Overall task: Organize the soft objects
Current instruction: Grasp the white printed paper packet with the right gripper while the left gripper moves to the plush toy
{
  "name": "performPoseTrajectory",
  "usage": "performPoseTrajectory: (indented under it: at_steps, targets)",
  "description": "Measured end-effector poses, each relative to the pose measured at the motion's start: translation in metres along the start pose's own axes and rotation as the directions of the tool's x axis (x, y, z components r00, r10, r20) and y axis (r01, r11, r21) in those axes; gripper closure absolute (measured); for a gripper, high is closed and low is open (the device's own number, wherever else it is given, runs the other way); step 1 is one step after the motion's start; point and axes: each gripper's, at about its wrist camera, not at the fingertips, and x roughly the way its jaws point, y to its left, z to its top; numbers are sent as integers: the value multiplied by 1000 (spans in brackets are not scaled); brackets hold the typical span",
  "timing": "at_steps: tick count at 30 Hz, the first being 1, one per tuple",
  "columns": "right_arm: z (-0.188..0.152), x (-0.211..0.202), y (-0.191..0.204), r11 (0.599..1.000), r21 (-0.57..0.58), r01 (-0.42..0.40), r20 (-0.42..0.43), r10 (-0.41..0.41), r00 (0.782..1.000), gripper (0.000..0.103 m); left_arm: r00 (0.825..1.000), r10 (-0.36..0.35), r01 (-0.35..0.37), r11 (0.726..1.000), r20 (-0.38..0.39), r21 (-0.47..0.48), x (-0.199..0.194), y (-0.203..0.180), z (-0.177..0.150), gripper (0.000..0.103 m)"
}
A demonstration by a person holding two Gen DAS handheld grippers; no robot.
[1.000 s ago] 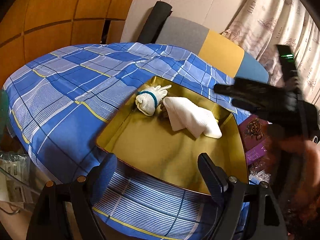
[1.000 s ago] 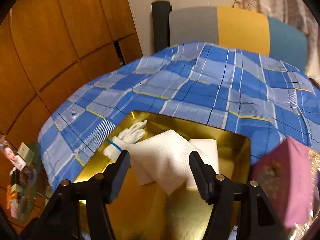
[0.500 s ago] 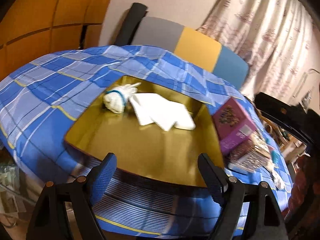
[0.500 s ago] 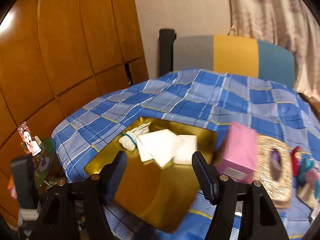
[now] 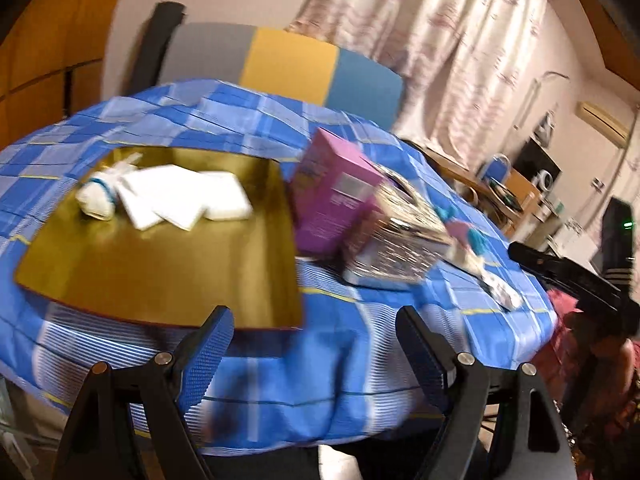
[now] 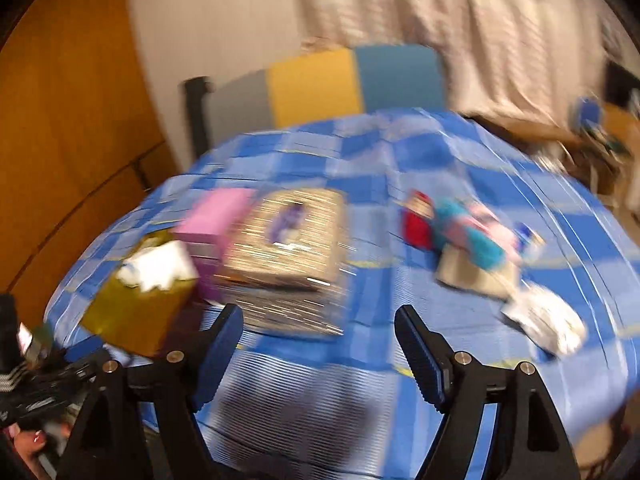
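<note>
We have swung both empty grippers, left point(image 5: 312, 354) spread and right point(image 6: 318, 350) opening, from the tray point(image 5: 160, 276) holding folded cloths point(image 5: 180, 200) toward the unsorted soft pile point(image 6: 468, 236) lying right.

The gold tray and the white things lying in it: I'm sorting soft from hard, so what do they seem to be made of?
The gold tray looks rigid, metal or lacquered board, with a smooth satin sheen and a crisp thin rim. The folded white cloths look like soft textile: matte, with layered folded edges. The rolled white bundle, teal-banded, looks like knit fabric, perhaps a glove; blur hides the weave.
</note>
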Motion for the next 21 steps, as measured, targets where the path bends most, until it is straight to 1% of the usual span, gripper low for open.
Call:
performPoseTrajectory:
  at_steps: [2, 5, 7, 10, 12, 14, 16, 19, 21]
  targets:
    - [-5, 2, -34, 998, 54, 39, -38, -37, 999, 22, 999, -22, 23, 999, -27, 26, 7, -15, -2, 19]
    - [-16, 4, -75, 989, 79, 122, -78, -116, 990, 22, 997, -49, 53, 997, -63, 64, 14, -35, -6, 19]
    - [-20, 6, -98, 983, 56, 174, -103, -168, 980, 22, 994, -64, 72, 993, -88, 90, 18, -49, -8, 19]
    - [-16, 9, -139, 962, -22, 271, -129, -271, 954, 21, 989, -78, 93, 988, -122, 121, 25, -66, -10, 19]
    - [-8, 11, -161, 953, -42, 300, -138, -303, 943, 19, 987, -84, 103, 985, -137, 138, 28, -78, -11, 19]
    - [4, 17, -186, 954, -60, 295, -162, -301, 940, 17, 985, -92, 113, 983, -145, 145, 30, -85, -11, 19]
    - [12, 26, -202, 963, -87, 256, -201, -269, 942, 15, 983, -99, 122, 980, -152, 155, 33, -95, -11, 19]
    - [15, 44, -220, 971, -129, 199, -273, -228, 935, 15, 980, -104, 134, 975, -169, 178, 38, -110, -11, 19]
    - [14, 54, -231, 979, -121, 167, -303, -196, 933, 15, 977, -106, 141, 972, -182, 190, 40, -118, -11, 19]
